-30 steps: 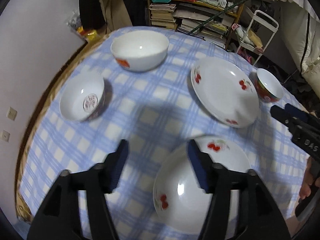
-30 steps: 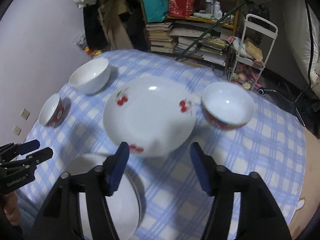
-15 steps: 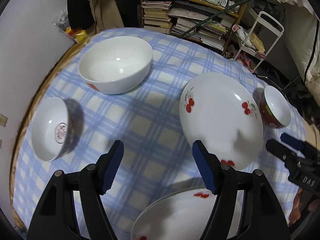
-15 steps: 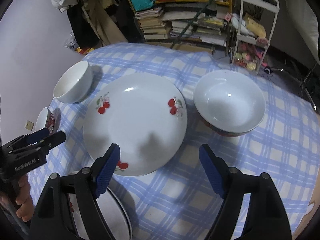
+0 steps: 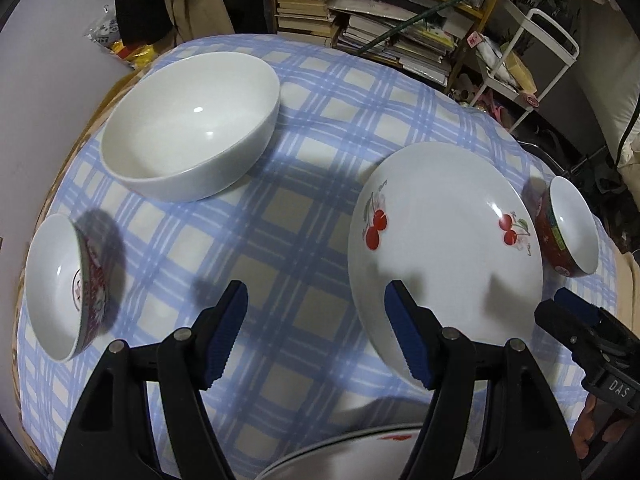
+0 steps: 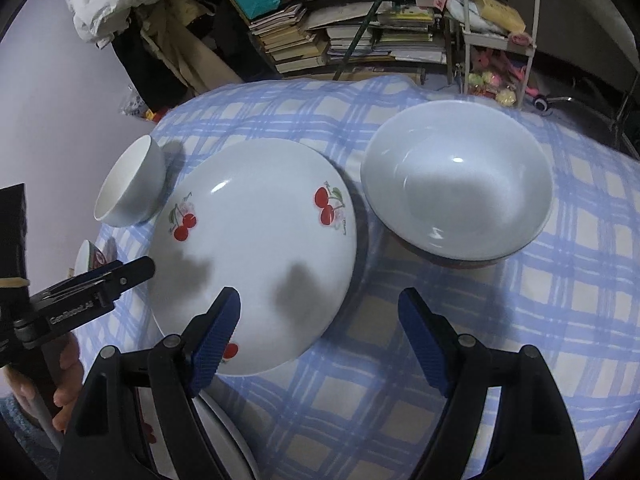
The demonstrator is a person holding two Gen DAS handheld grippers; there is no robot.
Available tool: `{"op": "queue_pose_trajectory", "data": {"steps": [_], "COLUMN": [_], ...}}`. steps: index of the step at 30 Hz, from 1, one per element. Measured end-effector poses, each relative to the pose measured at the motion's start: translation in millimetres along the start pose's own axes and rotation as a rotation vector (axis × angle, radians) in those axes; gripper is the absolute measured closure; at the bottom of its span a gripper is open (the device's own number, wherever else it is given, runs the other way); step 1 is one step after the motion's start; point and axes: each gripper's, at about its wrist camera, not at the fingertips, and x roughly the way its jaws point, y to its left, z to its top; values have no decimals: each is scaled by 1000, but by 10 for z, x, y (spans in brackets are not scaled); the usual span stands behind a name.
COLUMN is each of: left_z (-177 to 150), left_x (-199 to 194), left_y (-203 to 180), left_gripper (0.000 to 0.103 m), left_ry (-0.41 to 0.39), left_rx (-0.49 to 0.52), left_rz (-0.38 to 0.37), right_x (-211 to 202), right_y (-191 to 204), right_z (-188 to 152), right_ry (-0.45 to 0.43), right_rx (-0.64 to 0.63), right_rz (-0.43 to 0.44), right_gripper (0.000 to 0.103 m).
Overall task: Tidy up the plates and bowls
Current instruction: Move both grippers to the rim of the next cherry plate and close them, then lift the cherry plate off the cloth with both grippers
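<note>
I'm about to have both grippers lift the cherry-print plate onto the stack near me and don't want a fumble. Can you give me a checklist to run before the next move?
1. Left gripper open: ok, blue pads wide apart, nothing held.
2. Right gripper open: ok, empty too.
3. Round white cherry-print plate free of load: ok, nothing lies on it.
4. Contact with the plate: not ok, no pad touches it yet.
5. Neighbours clear: cannot tell; the wide white bowl with red outside sits very close to the plate's right rim.
6. Plate stack at the near edge ready: cannot tell, mostly hidden behind the grippers.
</note>
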Motion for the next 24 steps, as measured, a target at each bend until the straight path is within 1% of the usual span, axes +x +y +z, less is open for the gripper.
{"op": "queue_pose_trajectory", "data": {"steps": [3,4,5,6,7,10,11,12,13,15,16,17,18,19,20,24], "left_z": [43,50,62,69,78,99,114,128,153,191,207,215,227,237,233,224], "left_x": [75,101,145,173,211,277,292,299,317,343,353,360,370,377,377,349], "left_y": [-7,-15,-27,-35,-49,-77,-82,-89,-100,-117,-126,-138,-153,-155,-154,-138], "left_gripper": [33,33,33,35,37,44,48,53,55,67,70,76,76,76,76,78], "left_ry": [12,16,23,28,34,51,54,56,60,56,50,48,47,43,44,51], "left_rx": [3,6,19,30,50,61,58,56,50,29,20,15,10,-3,-10,-4], "left_rz": [3,7,27,40,41,-6,-22,-33,-52,-80,-91,-100,-103,-94,-90,-98], "right_x": [51,70,87,103,118,150,177,190,204,238,262,285,325,357,371,378], "right_y": [-32,-41,-48,-56,-68,-121,-134,-147,-148,-137,-131,-130,-120,-105,-91,-51], "right_z": [10,13,17,24,30,40,43,44,47,60,68,74,87,95,101,94], "right_ry": [6,7,6,5,5,4,5,2,-1,-8,-8,-7,-3,0,-4,-20], "right_rx": [6,5,2,-2,-6,2,10,12,11,3,3,4,3,-2,-10,-48], "right_rz": [23,27,27,20,13,21,25,27,28,36,38,36,32,25,24,13], "right_gripper": [18,19,22,23,28,46,50,51,54,61,69,76,79,85,86,85]}}
